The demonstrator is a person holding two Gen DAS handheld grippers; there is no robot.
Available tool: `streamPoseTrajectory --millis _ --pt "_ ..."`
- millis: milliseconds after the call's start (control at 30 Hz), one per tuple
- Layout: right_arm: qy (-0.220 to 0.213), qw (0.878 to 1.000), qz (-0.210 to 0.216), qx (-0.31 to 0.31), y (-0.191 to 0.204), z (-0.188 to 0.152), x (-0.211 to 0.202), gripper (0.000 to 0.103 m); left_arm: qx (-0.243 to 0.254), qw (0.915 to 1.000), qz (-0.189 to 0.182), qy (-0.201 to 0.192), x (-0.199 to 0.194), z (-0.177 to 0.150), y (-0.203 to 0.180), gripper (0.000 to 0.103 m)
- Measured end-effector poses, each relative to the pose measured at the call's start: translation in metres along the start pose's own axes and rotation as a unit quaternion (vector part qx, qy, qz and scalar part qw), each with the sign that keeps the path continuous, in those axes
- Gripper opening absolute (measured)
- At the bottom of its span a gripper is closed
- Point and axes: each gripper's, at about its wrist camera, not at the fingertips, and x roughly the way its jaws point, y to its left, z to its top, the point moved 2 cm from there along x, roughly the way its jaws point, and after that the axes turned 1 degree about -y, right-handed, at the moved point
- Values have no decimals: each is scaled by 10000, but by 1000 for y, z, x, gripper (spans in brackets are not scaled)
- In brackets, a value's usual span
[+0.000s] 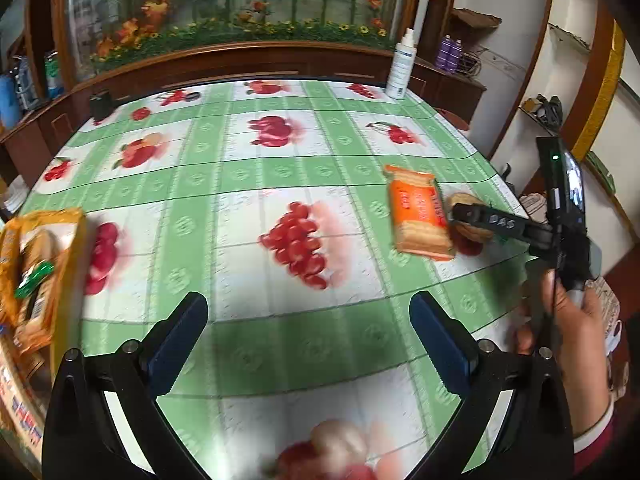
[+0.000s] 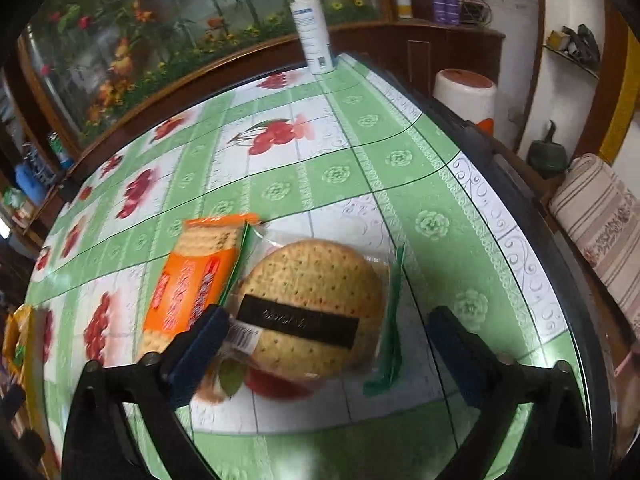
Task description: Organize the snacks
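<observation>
Yellow snack bag (image 1: pixel 38 268) blurred and cut off at the left edge, round cracker pack (image 1: pixel 469 216) partly hidden behind the right gripper (image 2: pixel 328 354), orange cracker pack's (image 2: pixel 192 280) print too smeared to read

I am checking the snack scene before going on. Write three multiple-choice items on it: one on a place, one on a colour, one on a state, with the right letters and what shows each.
1. Where does the round cracker pack lie relative to the orange biscuit pack, seen from the right wrist?
A. On top of it
B. Beside it, to its right
C. Across the table from it

2. What colour is the spray bottle at the table's far edge?
A. White
B. Red
C. Black

3. How does the right gripper stand?
A. Shut on the orange pack
C. Shut on nothing
B. Open, jaws apart over the round pack

Answers:
1 B, the two packs sit side by side on the fruit-print tablecloth.
2 A, its body and cap are white.
3 B, its blue pads stand wide apart, gripping nothing.
</observation>
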Motion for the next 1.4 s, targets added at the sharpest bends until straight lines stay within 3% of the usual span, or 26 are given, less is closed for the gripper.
streamPoseTrajectory --millis 300,433,567,733,800,900,1067,1167,1233,1400 --pt "89 9984 -413 -387 13 5 12 103 278 9996 -80 35 30 35 -32 101" --pt "72 9973 -458 -575 9 3 11 102 582 9980 -44 230 51 44 -48 101" --pt "91 9971 -426 -617 -3 -2 0 89 753 9963 -151 380 72 50 -65 101" --pt "101 9976 -471 -492 -27 -17 -16 92 932 9930 -350 630 103 55 -95 101" --pt "124 9971 -519 -535 -32 -20 -17 103 986 9913 -381 790 116 53 -104 101" --pt "80 9972 -475 -575 -34 -22 -18 103 972 9899 -355 966 132 49 -109 101" --pt "44 9967 -447 -677 -32 -21 -17 101 891 9934 -194 695 136 51 -101 101" --pt "14 9966 -387 -725 -29 -20 -18 92 870 9944 -93 592 132 52 -95 84" --pt "1 9964 -377 -754 -27 -20 -18 91 850 9950 -61 529 127 53 -92 53" --pt "-49 9968 -305 -744 -26 -21 -20 83 708 9961 -98 520 117 47 -75 52"
